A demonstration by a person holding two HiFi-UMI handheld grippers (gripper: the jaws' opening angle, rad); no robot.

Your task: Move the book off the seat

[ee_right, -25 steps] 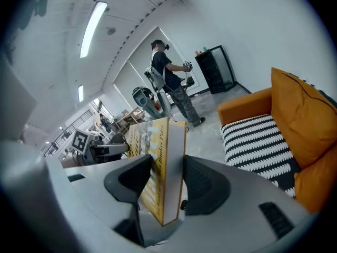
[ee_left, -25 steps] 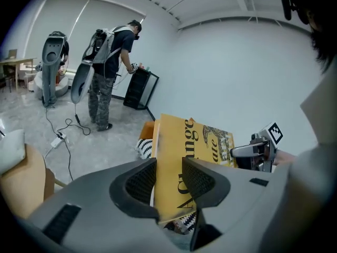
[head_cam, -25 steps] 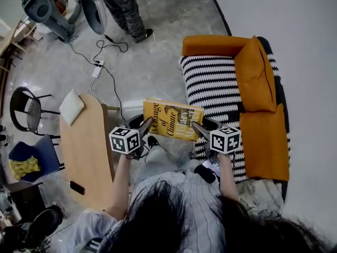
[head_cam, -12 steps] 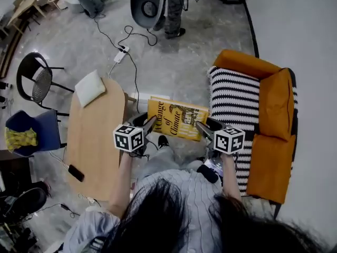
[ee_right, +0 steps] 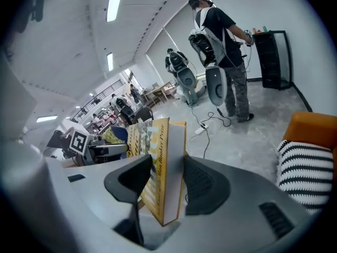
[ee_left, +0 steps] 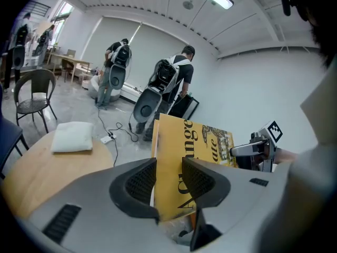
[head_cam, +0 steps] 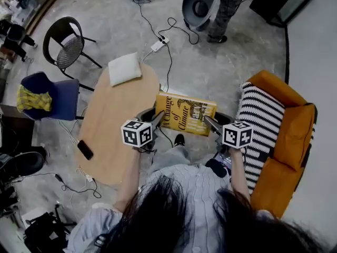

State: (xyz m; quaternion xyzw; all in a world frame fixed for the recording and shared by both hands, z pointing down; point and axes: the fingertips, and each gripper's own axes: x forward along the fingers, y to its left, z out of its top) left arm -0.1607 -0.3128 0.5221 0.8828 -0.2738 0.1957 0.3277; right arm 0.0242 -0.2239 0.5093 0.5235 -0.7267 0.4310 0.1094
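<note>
The yellow book (head_cam: pixel 185 114) hangs in the air in front of me, over the floor between the wooden table (head_cam: pixel 110 125) and the orange sofa (head_cam: pixel 279 173) with its striped throw (head_cam: pixel 259 121). My left gripper (head_cam: pixel 158 118) is shut on the book's left edge, and my right gripper (head_cam: pixel 207 121) is shut on its right edge. In the left gripper view the book (ee_left: pixel 202 141) stands upright between the pads of that gripper (ee_left: pixel 169 179). The right gripper view shows the book's page edge and spine (ee_right: pixel 160 157) clamped in the right gripper (ee_right: pixel 166 179).
A white cushion (head_cam: pixel 125 68) and a dark phone (head_cam: pixel 85 149) lie on the table. A black chair (head_cam: pixel 68 46) and a blue chair with yellow cloth (head_cam: pixel 45 96) stand at the left. Cables and a power strip (head_cam: pixel 158 45) cross the floor. People stand at the far side.
Both grippers have carried the book leftward, away from the sofa seat and up to the table's edge. The whole view has swung left, so the sofa now sits at the right border.
</note>
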